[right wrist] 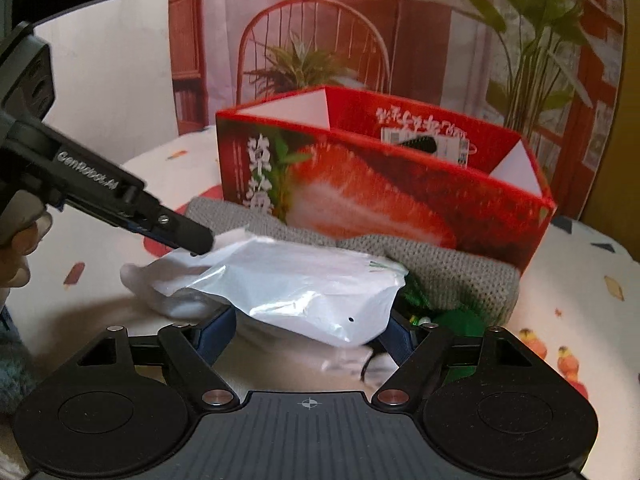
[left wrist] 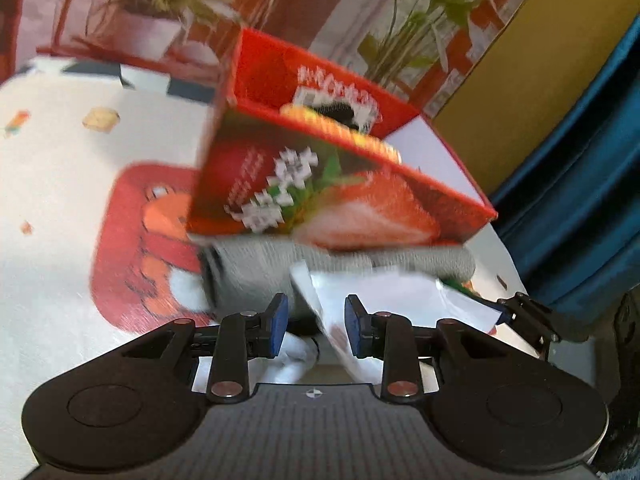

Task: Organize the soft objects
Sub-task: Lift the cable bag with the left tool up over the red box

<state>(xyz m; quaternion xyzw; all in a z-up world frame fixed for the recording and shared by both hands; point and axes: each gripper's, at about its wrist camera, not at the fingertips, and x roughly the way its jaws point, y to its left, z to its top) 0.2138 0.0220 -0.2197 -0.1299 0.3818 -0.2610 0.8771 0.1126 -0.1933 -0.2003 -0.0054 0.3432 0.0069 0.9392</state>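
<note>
Nearest to me is the right gripper [right wrist: 316, 328], and the white plastic bag [right wrist: 304, 284] fills the gap between its jaws. Both pads look pressed into the bag's belly, so I'd call that a grip.

The left gripper [left wrist: 316, 326] comes in from the bag's left end. The bag's edge runs between its pads, but I see a sliver of gap on one side, so I honestly can't tell if it's pinching or only straddling.

Here's the bit that matters. The bag lies longways across the right jaws, from that left corner over to a green thing [right wrist: 460, 320] at its right end. It looks to hang a little above the table [right wrist: 580, 264], near the front edge.

Just behind the bag is a grey knitted piece [right wrist: 460, 264], lying against the foot of the red strawberry box [right wrist: 380, 200]. The box stands open-topped toward the table's far edge, dead ahead of both jaws.

So I reckon the bag has to go up and over that front wall, long side roughly parallel to it. The right hand has the better hold.
</note>
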